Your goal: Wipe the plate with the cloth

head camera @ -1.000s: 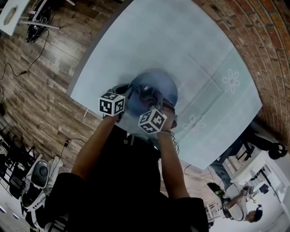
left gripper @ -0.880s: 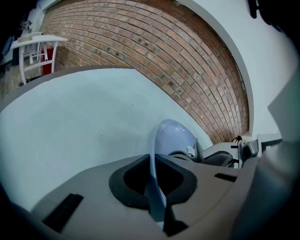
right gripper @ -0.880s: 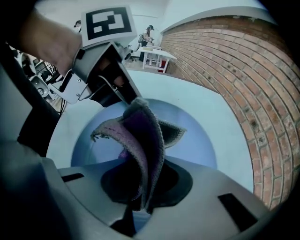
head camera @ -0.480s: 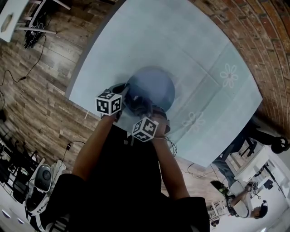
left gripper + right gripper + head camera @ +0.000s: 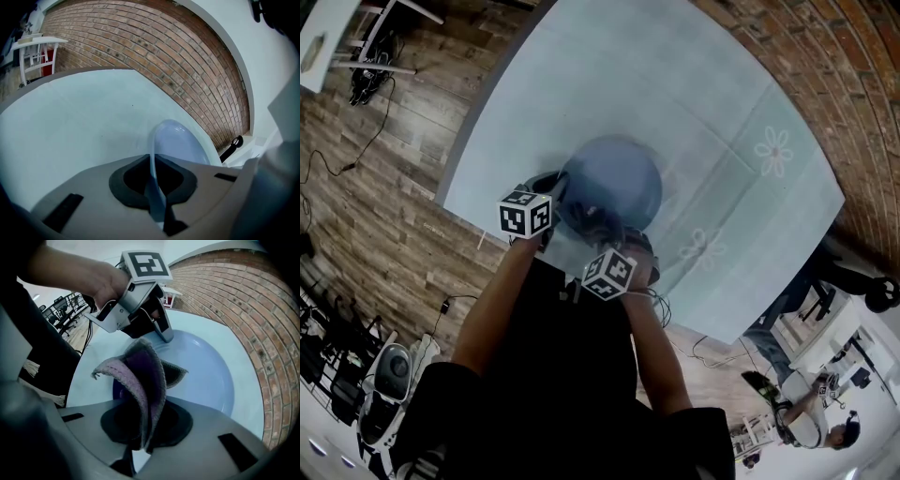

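Both clamped: left hand-held gripper (image 5: 153,180) on smooth plate (image 5: 180,143) rim; right hand-held gripper (image 5: 143,427) on folded knit cloth (image 5: 145,371).

Plate (image 5: 619,176) sat on the bench (image 5: 694,84), near its front edge.
Left gripper (image 5: 153,183) clamped its left rim; right gripper (image 5: 139,430), just beside, held the cloth (image 5: 143,373) over it.

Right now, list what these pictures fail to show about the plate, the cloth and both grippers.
1. Right gripper view: the cloth hides the plate under it; whether they touch cannot be told.
2. Head view: the right gripper covers most of the cloth and the plate's near rim.
3. Left gripper view: the left gripper body cuts off the plate's lower part; the cloth is out of frame.
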Demonstrator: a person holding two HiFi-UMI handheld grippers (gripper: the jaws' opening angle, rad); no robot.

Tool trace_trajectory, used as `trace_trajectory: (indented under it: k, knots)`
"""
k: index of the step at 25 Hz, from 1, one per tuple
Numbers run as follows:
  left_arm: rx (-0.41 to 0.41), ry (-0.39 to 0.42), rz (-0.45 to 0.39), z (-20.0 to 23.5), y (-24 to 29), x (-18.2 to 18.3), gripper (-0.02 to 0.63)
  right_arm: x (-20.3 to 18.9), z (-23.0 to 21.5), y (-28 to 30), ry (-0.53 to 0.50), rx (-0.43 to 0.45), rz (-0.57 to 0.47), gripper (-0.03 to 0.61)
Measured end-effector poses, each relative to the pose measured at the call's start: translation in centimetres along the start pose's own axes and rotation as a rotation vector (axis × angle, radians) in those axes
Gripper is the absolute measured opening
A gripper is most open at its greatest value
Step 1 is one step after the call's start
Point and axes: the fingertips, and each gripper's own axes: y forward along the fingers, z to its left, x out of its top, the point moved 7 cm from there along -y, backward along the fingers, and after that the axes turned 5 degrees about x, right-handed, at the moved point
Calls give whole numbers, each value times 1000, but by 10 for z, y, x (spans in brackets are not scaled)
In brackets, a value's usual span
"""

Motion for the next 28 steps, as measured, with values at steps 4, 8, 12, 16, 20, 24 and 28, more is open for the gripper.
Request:
trace_trajectory:
  k: [4,8,12,16,20,24,28]
  knots:
    - [0,-1,1,-1,0,1,43,-14,-5,-3,-3,-35,55,58]
    - [-5,-3,4,-1,1,0,43,-23,-15,-4,5,-80,94,58]
    - [-12,-7,7,-1,1,1,43,-32,-29,-6,44,-104,112,58]
    - [-21,-12,14,-3,3,3,43,-42,-52,-10,65,-134,132,59]
    - [-26,-14,19,-1,4,1,43,-43,-72,-7,61,-170,159,60]
    - [-29,-13,24,-2,6,1,43,-41,-96,-5,44,-204,180,58]
    - [-36,-12,29,-1,5,1,43,-28,-121,-1,11,-248,194,58]
